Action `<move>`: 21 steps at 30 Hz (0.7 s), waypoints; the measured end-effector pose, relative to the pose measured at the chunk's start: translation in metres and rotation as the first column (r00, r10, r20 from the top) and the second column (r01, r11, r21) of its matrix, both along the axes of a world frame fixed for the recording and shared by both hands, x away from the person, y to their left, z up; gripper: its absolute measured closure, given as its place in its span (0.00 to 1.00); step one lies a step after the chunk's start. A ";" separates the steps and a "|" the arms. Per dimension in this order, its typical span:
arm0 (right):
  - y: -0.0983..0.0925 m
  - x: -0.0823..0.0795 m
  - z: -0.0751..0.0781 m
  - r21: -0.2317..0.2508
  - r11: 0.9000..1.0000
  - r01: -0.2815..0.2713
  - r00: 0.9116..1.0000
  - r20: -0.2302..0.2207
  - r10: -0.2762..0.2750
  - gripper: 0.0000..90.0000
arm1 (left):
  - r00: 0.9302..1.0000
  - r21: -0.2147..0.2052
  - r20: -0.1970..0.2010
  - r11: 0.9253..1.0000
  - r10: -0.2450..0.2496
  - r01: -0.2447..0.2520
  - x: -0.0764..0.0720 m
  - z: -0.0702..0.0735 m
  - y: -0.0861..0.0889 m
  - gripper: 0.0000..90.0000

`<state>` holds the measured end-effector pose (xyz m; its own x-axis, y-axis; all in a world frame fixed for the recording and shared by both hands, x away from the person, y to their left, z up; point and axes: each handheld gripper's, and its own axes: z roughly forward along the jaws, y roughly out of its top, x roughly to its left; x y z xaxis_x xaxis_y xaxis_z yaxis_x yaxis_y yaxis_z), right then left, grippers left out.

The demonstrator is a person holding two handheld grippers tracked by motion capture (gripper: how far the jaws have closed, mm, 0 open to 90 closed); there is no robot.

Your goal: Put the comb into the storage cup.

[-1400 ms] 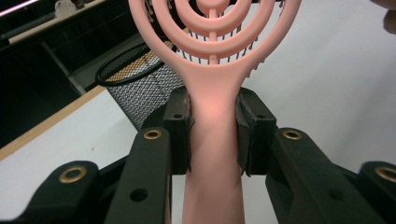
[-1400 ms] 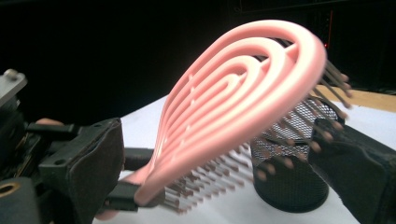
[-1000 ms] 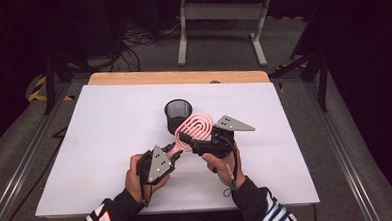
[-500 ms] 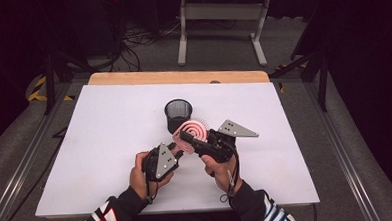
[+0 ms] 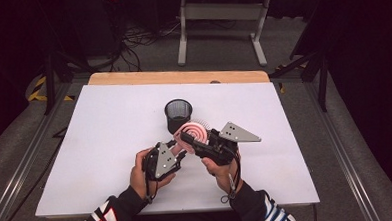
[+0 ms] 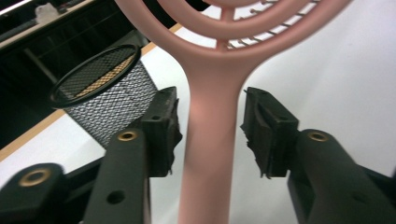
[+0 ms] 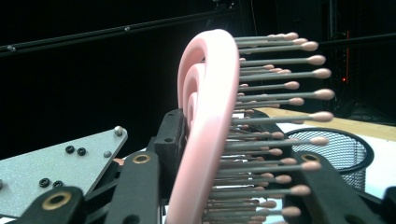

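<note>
One pink hairbrush is hanging above the white table, just in front of the black mesh cup and on the person's side of it. Its head is an open frame of nested pink loops, and rows of thin grey bristles with small pink ball tips are sticking out from one face. A smooth, rounded pink handle is running down from the head, widening where it meets the outer loop.

The right gripper is clamping the brush head, with one jaw against the bare back of the loops and the other on the bristle side; its grey three-cornered plate is pointing away from the cup. The left gripper is sitting nearer the person than the cup, and its jaws have just been opening: the handle is standing between them, with a clear gap showing at each pad. In the left gripper view the cup is standing upright just beyond the left jaw.
</note>
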<state>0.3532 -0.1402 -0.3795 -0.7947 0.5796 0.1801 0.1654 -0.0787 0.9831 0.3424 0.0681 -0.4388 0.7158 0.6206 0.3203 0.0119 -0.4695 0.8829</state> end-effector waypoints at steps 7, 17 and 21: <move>-0.006 -0.001 0.004 -0.012 1.000 0.018 0.999 0.028 -0.018 0.68 | 0.998 -0.010 -0.033 0.999 -0.051 0.051 0.003 -0.002 0.001 0.45; -0.015 -0.005 0.010 -0.047 0.997 0.061 0.995 0.087 -0.057 0.68 | 0.994 0.001 -0.045 0.994 -0.105 0.105 0.006 -0.005 0.007 0.33; -0.019 -0.005 0.010 -0.059 0.996 0.073 0.993 0.097 -0.067 0.68 | 0.990 -0.002 -0.056 0.991 -0.131 0.131 0.007 -0.006 0.007 0.28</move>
<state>0.3480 -0.1595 -0.3695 -0.7634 0.6424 0.0675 0.0671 -0.0251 0.9974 0.3497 0.0756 -0.4447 0.8075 0.5202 0.2783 -0.0003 -0.4713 0.8820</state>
